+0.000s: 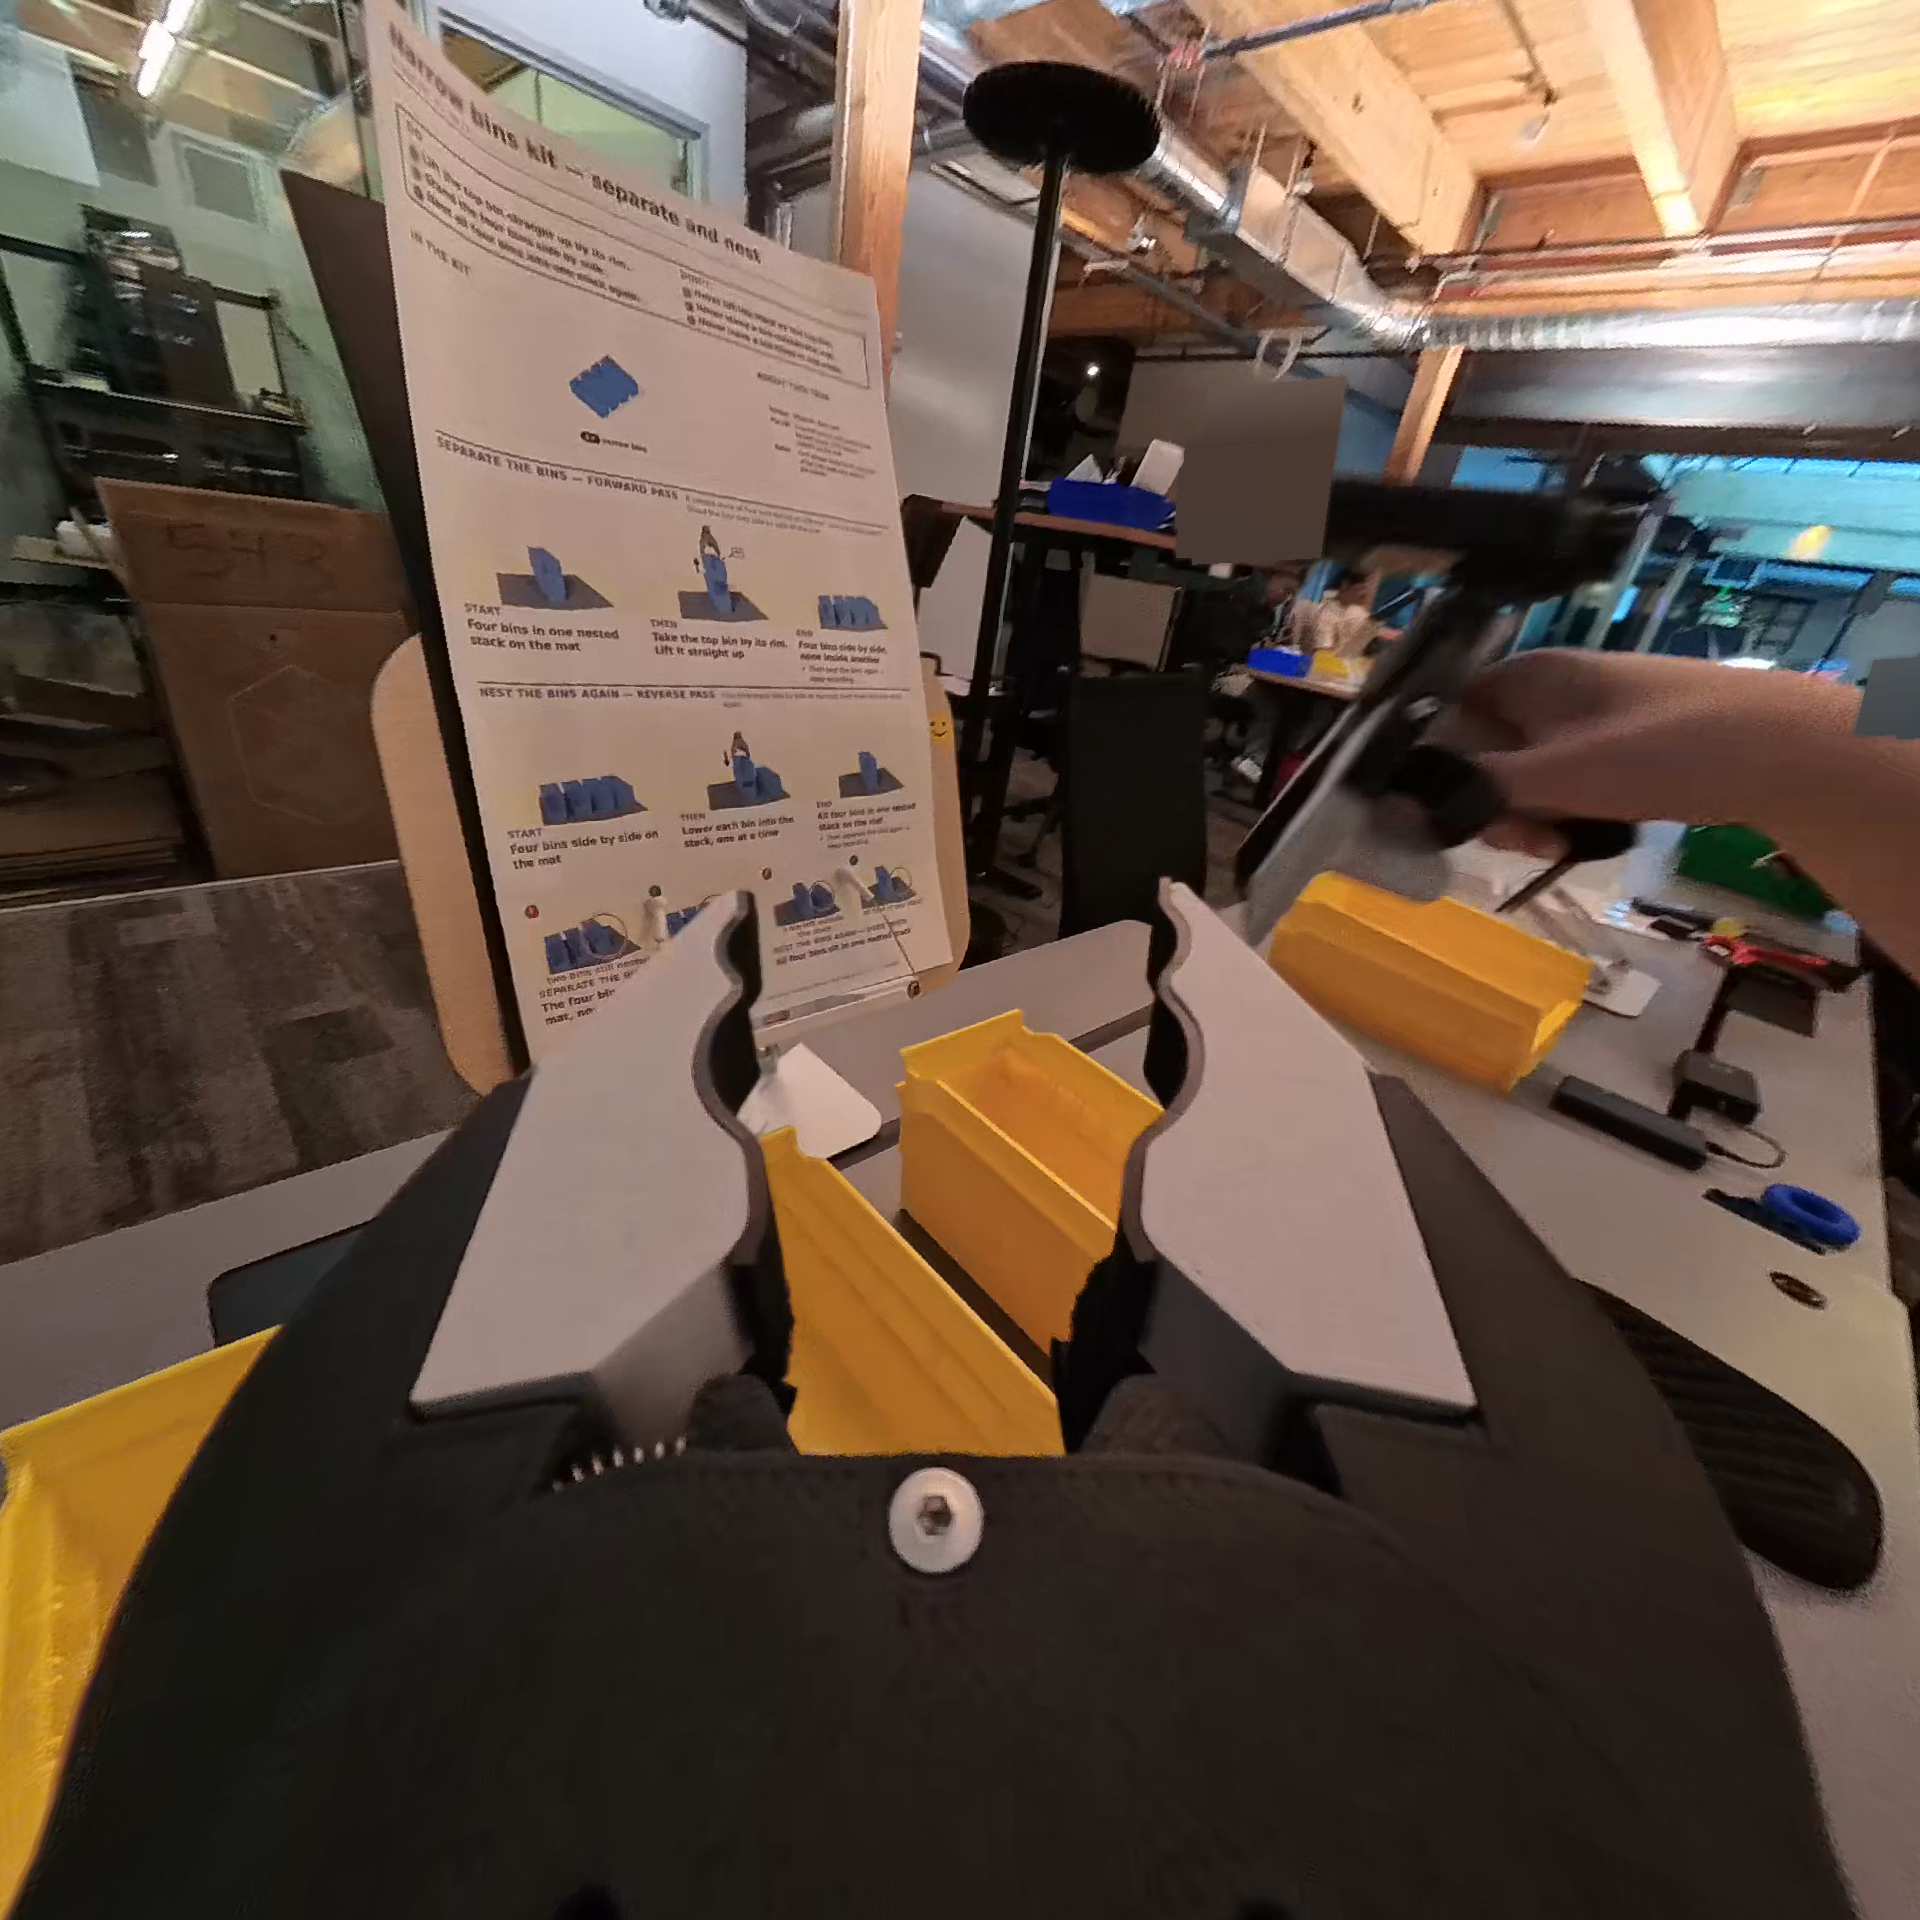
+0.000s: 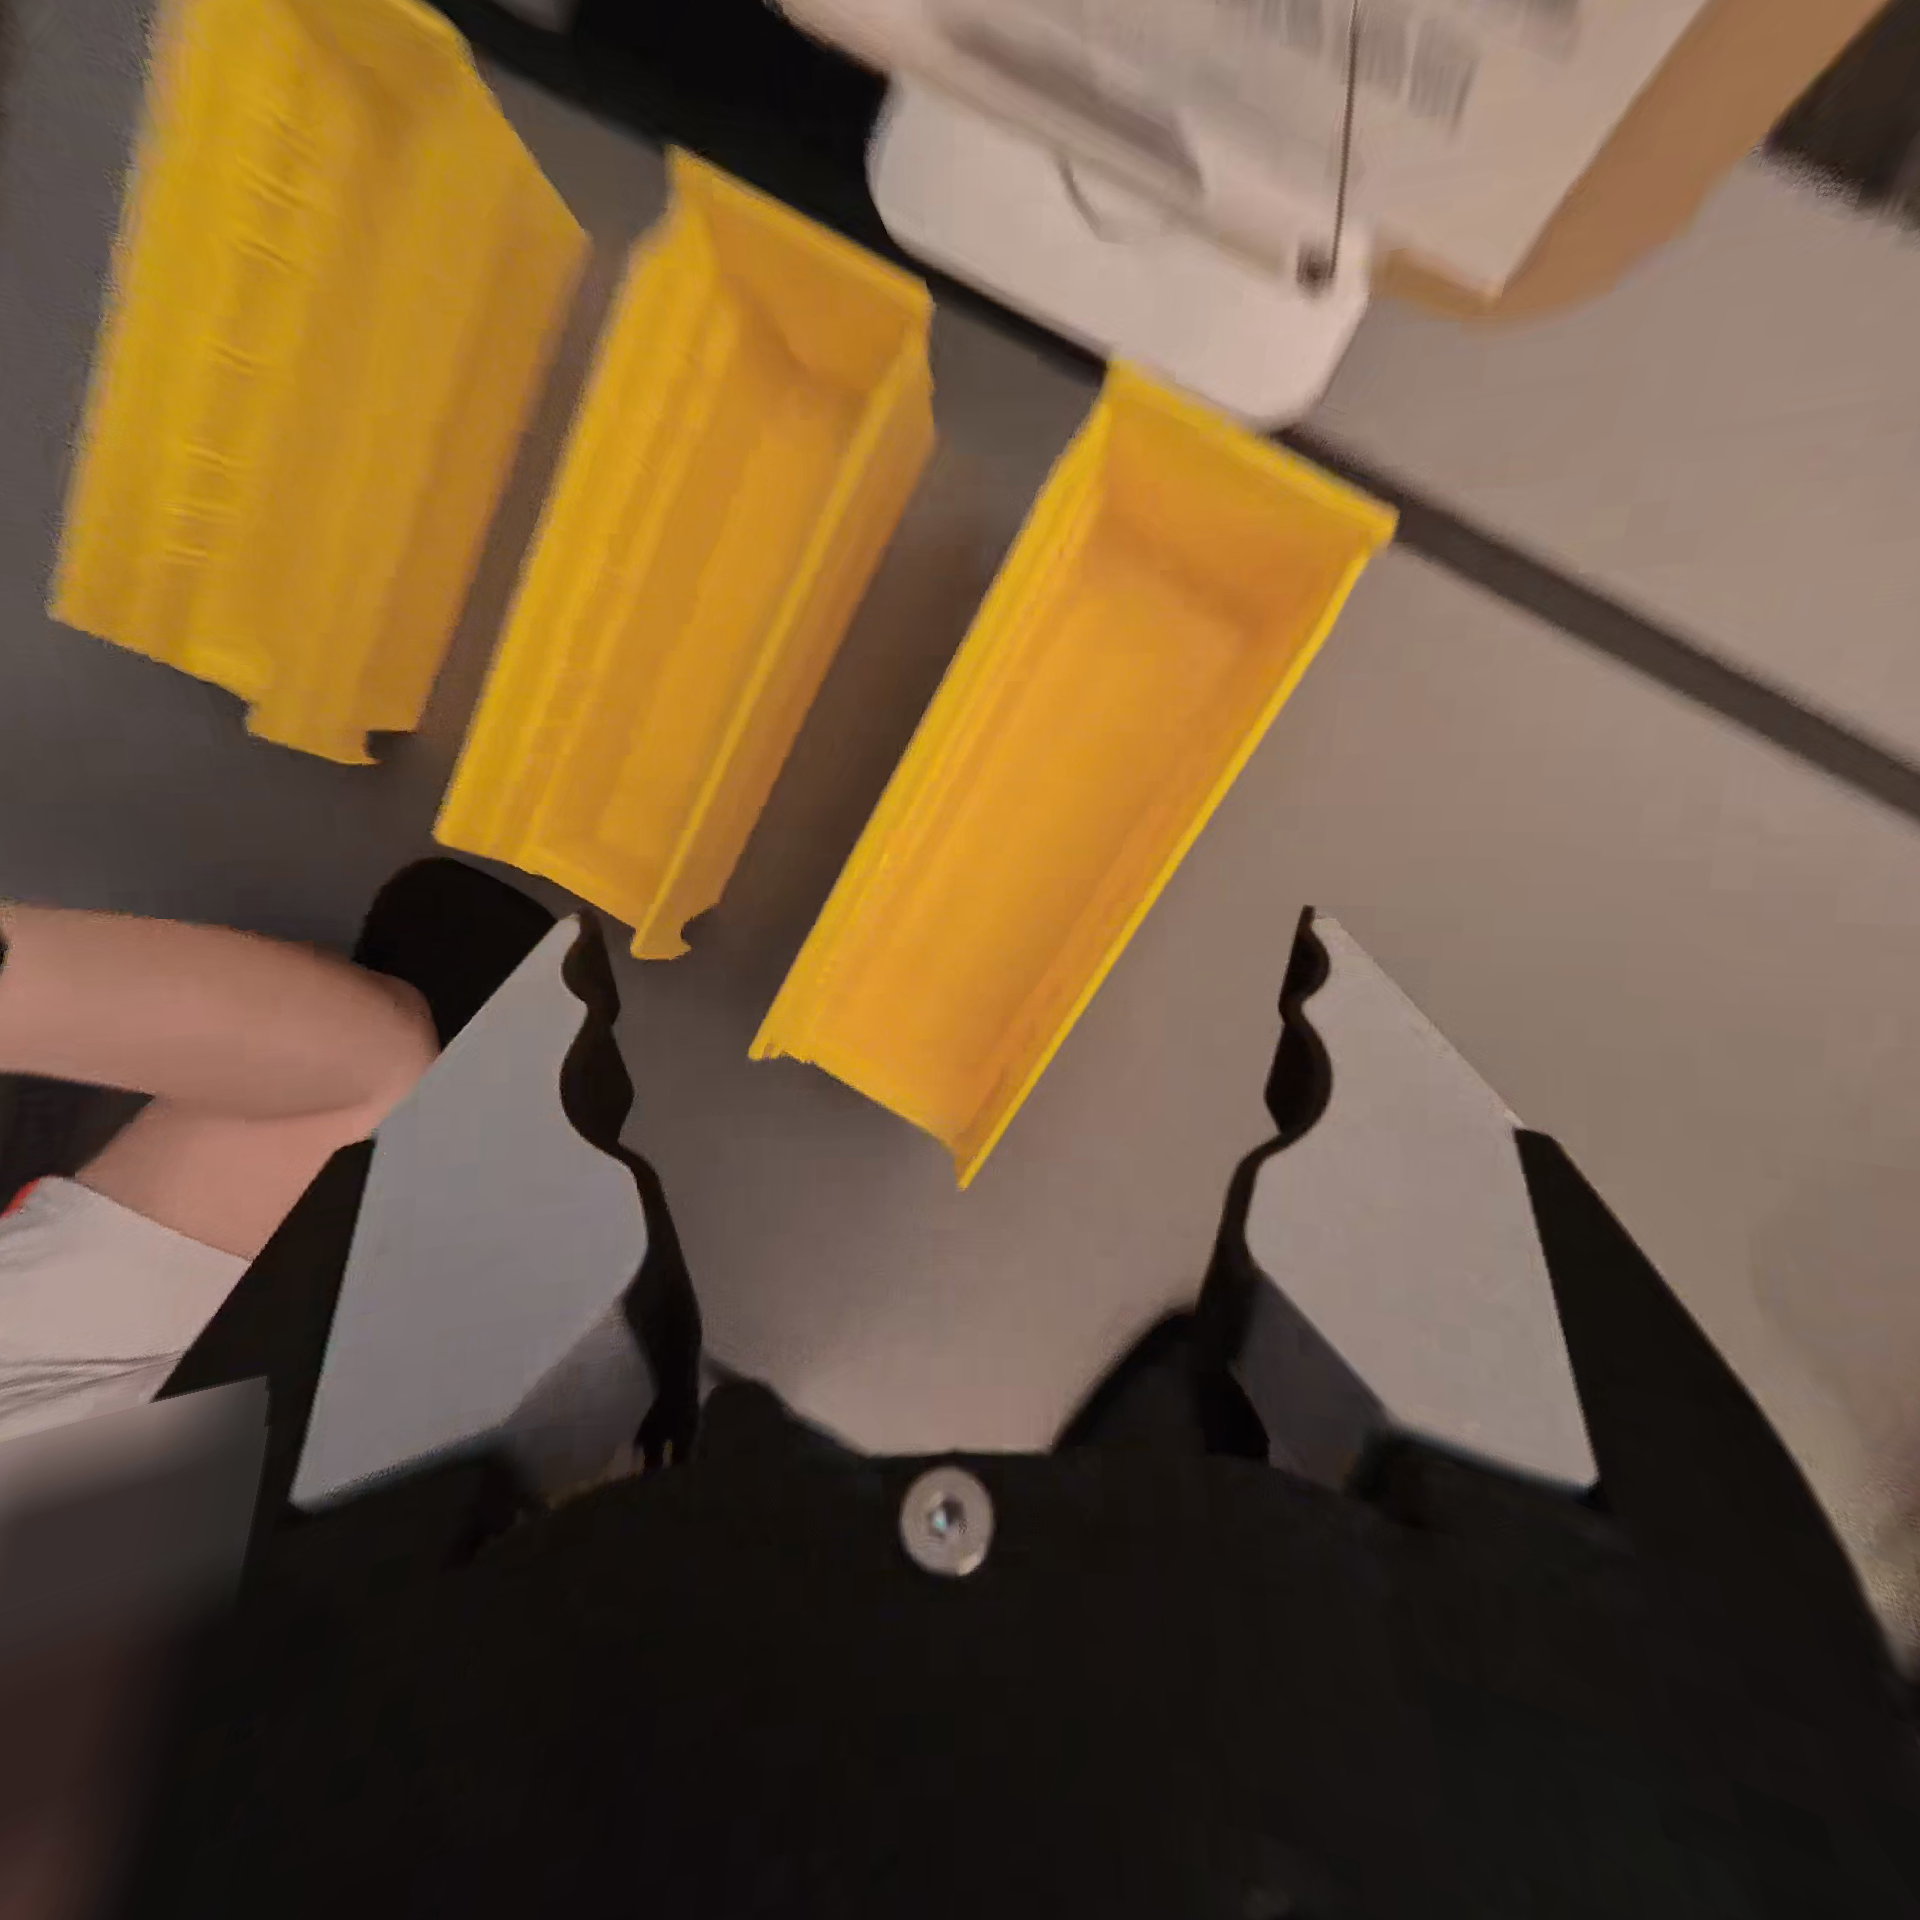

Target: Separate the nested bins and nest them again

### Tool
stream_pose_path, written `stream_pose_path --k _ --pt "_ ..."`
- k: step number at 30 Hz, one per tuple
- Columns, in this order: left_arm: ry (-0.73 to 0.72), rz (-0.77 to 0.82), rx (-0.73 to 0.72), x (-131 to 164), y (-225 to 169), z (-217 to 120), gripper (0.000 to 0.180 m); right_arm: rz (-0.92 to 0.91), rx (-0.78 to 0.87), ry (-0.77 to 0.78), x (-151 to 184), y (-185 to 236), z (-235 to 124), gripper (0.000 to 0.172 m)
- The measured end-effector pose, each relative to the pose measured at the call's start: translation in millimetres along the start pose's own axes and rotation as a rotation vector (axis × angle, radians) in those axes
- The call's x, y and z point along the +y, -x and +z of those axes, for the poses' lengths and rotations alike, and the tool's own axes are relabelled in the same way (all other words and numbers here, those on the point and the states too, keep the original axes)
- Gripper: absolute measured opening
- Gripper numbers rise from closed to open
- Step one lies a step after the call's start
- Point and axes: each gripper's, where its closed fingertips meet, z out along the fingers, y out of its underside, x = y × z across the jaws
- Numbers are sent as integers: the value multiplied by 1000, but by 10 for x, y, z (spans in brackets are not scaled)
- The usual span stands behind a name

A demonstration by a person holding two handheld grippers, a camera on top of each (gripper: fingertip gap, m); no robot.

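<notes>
We see both tools standing open with nothing between their pads. The left tool [image 1: 951, 925] hangs low over the grey worktop [image 1: 1039, 961], and its grey fingers [image 1: 644, 1091] are spread apart. Below and between them stand two yellow bins: one near bin [image 1: 894, 1330] close under the left finger, and a second bin [image 1: 1023, 1132] a little farther, beside the right finger. None of them touches the pads. A third yellow bin [image 1: 1423, 987] lies farther to the right, under the right tool, which a hand [image 1: 1662, 738] holds tilted; this part is blurred. Behind the bins a printed instruction sheet [image 1: 665, 582] stands upright on a white stand [image 1: 810, 1101].

In the right wrist view, the right tool [image 2: 940, 925] looks down on the worktop [image 2: 1558, 935] with its jaws wide. Three yellow bins lie side by side and apart: the nearest bin [image 2: 1070, 758] ahead between the fingertips, a middle bin [image 2: 686, 561], and a far-left bin [image 2: 301, 374]. All are separated, not nested.
</notes>
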Motion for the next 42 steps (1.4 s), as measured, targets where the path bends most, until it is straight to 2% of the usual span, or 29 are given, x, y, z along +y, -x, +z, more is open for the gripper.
stream_pose_path --k 2,4,6,9,10,13,16,19,22,24,27,30,33,37,42 --pt "18 24 -32 28 -40 69 84 -89 -42 -217 -3 9 -318 126" --pt "82 46 -55 131 -86 140 85 -170 -52 -444 75 -52 -611 126" --pt "208 71 -101 357 -86 199 87 -234 11 -680 219 -232 -877 126" --pt "406 115 -231 701 30 256 111 -251 164 -1007 520 -626 -1218 126" --pt "438 116 -267 786 69 286 113 -268 180 -1072 622 -713 -1293 125" --pt "572 61 -300 1168 119 426 121 -222 148 -1109 844 -995 -1365 126" --pt "762 14 -300 1597 169 570 130 -181 61 -1195 892 -1199 -1547 126" --pt "962 66 -392 1929 346 621 138 -155 70 -1304 893 -1445 -1722 125" --pt "1192 52 -427 2281 389 550 147 -161 121 -1306 865 -1606 -1667 124" --pt "1288 -65 -450 2435 369 529 148 -178 168 -1232 854 -1693 -1490 124" --pt "1314 -238 -529 2523 439 596 155 -174 226 -1168 840 -1828 -1324 124" --pt "1343 -350 -595 2591 538 645 158 -165 165 -1143 828 -1822 -1240 124" --pt "1373 -346 -666 2683 685 658 158 -147 99 -1152 827 -1826 -1245 124" --pt "1437 -352 -668 2884 643 725 158 -95 61 -1160 864 -1968 -1280 124" --pt "1570 -370 -683 3101 601 611 157 -8 -3 -1190 935 -2182 -1365 121"
